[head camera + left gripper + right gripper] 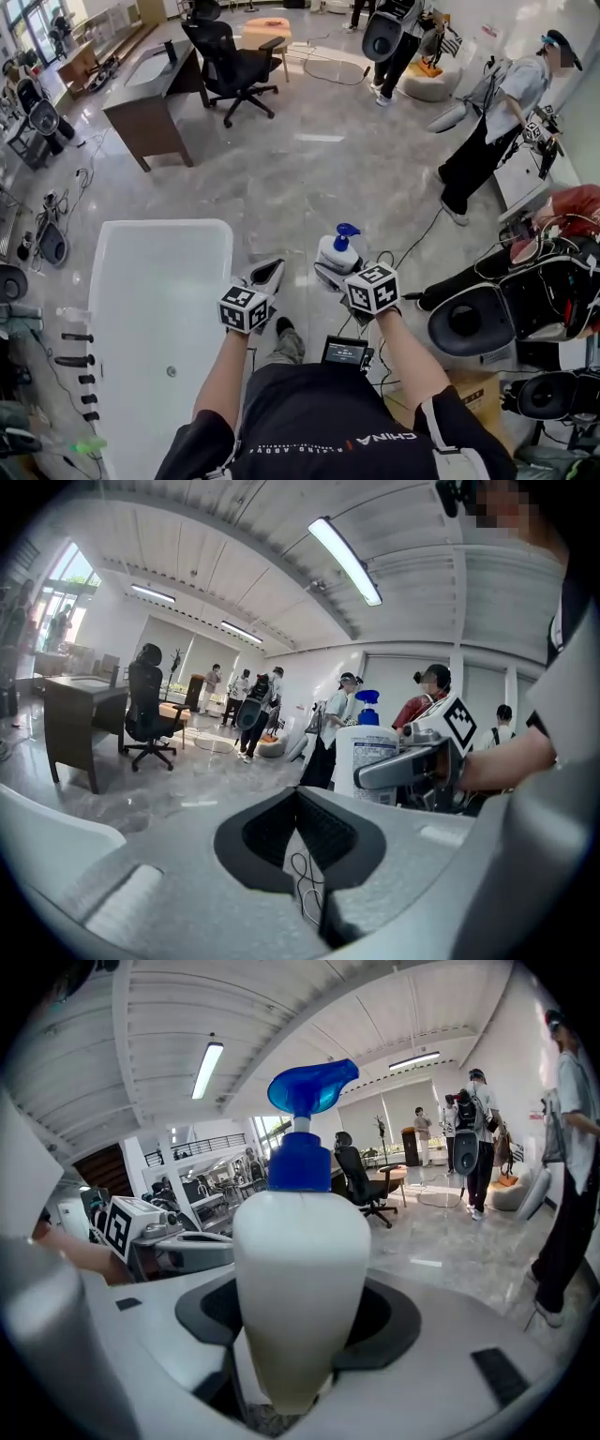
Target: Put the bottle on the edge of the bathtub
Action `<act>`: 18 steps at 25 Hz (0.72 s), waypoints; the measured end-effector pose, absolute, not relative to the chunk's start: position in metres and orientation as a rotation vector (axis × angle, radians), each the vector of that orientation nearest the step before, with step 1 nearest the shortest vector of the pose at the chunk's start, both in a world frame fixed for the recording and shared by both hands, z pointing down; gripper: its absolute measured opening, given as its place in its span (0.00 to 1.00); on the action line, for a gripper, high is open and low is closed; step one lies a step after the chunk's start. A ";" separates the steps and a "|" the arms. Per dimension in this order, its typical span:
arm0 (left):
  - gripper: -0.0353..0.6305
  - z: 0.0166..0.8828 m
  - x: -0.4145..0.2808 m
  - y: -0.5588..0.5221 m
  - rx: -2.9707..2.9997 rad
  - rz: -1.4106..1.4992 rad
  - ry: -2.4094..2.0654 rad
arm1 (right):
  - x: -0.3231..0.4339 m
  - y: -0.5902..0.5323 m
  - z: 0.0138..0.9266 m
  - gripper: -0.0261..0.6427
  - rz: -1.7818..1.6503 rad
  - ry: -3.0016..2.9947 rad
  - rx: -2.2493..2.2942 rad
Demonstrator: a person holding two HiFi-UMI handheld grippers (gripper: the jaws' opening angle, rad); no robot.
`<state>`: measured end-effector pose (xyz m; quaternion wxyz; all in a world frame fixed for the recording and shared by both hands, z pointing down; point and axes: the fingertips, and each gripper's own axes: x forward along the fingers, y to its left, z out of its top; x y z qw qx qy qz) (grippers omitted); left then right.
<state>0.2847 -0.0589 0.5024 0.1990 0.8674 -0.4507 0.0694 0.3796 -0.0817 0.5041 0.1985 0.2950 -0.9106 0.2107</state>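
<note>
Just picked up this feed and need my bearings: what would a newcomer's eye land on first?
The white pump bottle with its blue pump head, clamped upright in the right tool, fills the right gripper view. In the head view, a white bathtub lies on the floor just left of the empty left tool. Beyond them, a black office chair stands by a dark desk.

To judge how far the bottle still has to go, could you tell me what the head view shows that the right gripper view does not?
Only the head view: the white bathtub, at lower left. Only the right gripper view: a ceiling lamp and, close up, the jaws clasping the bottle low on its body. Both: the bottle with its blue pump, the left gripper and the black chair.
</note>
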 end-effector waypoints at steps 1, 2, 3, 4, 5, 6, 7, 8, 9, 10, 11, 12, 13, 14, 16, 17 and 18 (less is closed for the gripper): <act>0.07 0.499 0.281 -0.074 2.428 0.191 -1.259 | 0.375 -0.099 0.501 0.44 0.589 -2.548 0.828; 0.07 0.497 0.277 -0.089 2.431 0.190 -1.259 | 0.369 -0.115 0.497 0.44 0.590 -2.550 0.830; 0.07 0.494 0.272 -0.104 2.433 0.189 -1.260 | 0.364 -0.131 0.495 0.44 0.591 -2.552 0.833; 0.07 0.492 0.267 -0.117 2.433 0.186 -1.262 | 0.359 -0.145 0.493 0.44 0.592 -2.552 0.835; 0.07 0.491 0.263 -0.130 2.429 0.181 -1.265 | 0.355 -0.158 0.493 0.44 0.592 -2.551 0.836; 0.07 0.491 0.257 -0.142 2.425 0.178 -1.269 | 0.351 -0.169 0.492 0.44 0.592 -2.550 0.836; 0.07 0.491 0.252 -0.154 2.422 0.177 -1.273 | 0.346 -0.180 0.492 0.44 0.591 -2.550 0.836; 0.07 0.492 0.246 -0.165 2.422 0.180 -1.277 | 0.342 -0.191 0.492 0.44 0.591 -2.552 0.836; 0.07 0.493 0.240 -0.175 2.420 0.186 -1.281 | 0.337 -0.200 0.492 0.44 0.591 -2.553 0.835; 0.07 0.495 0.236 -0.183 2.415 0.191 -1.284 | 0.334 -0.207 0.493 0.44 0.592 -2.551 0.833; 0.07 0.497 0.234 -0.190 2.409 0.194 -1.285 | 0.332 -0.213 0.495 0.44 0.594 -2.548 0.829; 0.07 0.499 0.232 -0.197 2.404 0.194 -1.285 | 0.331 -0.220 0.497 0.44 0.596 -2.545 0.826; 0.07 0.500 0.230 -0.204 2.399 0.193 -1.286 | 0.330 -0.228 0.498 0.44 0.599 -2.542 0.823; 0.07 0.501 0.227 -0.212 2.393 0.190 -1.289 | 0.327 -0.236 0.500 0.44 0.603 -2.541 0.819; 0.07 0.504 0.221 -0.229 2.380 0.184 -1.297 | 0.321 -0.252 0.503 0.44 0.608 -2.542 0.804; 0.07 0.506 0.218 -0.237 2.374 0.180 -1.301 | 0.318 -0.260 0.505 0.44 0.608 -2.542 0.795; 0.07 0.508 0.216 -0.245 2.369 0.177 -1.307 | 0.316 -0.268 0.508 0.44 0.608 -2.543 0.785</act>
